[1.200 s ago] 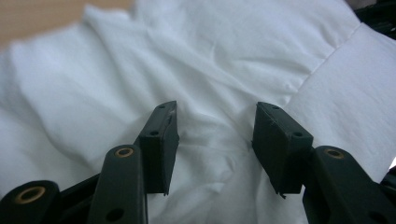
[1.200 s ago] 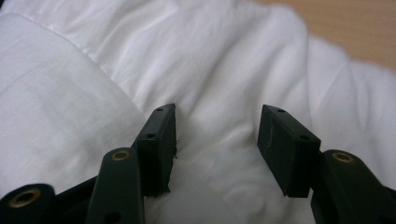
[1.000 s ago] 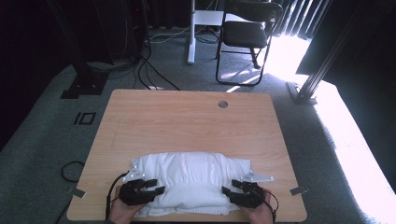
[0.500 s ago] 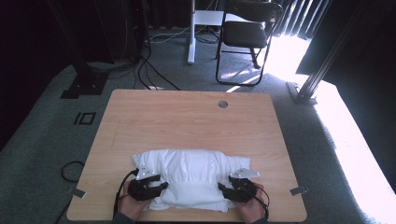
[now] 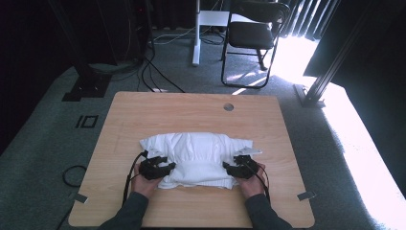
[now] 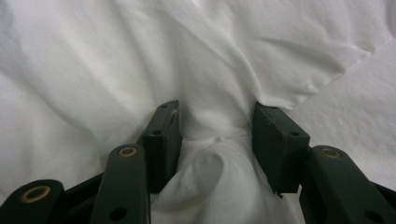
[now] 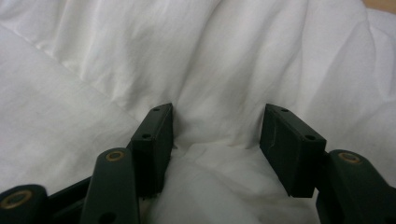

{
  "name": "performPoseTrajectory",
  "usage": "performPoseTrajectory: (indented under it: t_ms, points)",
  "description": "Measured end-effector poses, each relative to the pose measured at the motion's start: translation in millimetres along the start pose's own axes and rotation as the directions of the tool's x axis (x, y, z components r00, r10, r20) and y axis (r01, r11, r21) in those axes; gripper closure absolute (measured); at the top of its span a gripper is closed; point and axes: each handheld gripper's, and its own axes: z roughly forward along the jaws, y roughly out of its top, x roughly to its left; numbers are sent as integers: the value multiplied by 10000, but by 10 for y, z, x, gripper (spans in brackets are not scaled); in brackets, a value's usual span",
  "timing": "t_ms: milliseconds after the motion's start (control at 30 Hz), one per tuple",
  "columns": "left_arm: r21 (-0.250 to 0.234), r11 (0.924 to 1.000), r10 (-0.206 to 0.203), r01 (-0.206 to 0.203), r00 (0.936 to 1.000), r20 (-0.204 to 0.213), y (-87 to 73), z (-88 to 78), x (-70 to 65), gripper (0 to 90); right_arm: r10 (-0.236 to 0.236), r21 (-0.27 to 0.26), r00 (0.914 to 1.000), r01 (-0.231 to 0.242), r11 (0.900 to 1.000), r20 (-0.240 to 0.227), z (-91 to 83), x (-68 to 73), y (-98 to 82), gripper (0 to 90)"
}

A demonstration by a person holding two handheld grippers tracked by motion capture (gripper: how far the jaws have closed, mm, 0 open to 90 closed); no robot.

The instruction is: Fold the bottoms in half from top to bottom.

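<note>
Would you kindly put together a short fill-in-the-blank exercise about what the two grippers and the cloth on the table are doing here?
1. The bunched cloth on the wooden table is ____ in colour.
2. A fold of the cloth is bunched between the jaws of the left gripper, which holds the cloth's ____ end in the high view.
3. Beyond the table's far edge stands a black ____.
4. The round hole in the table lies near its ____ edge.

Missing words: white; left; chair; far
</note>
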Motion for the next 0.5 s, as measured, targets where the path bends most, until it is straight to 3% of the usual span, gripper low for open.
performPoseTrajectory:
  t_ms: [233, 500]
  points:
    - [-148, 9997, -199, 198, 9998, -64, 153, 156, 112, 538, 116, -165, 9999, -115, 9998, 62, 131, -138, 129, 438]
    - [-166, 9995, -278, 276, 9996, -83, 218, 216, 161, 540, 226, -396, 9997, -224, 9990, 45, 157, -177, 130, 439]
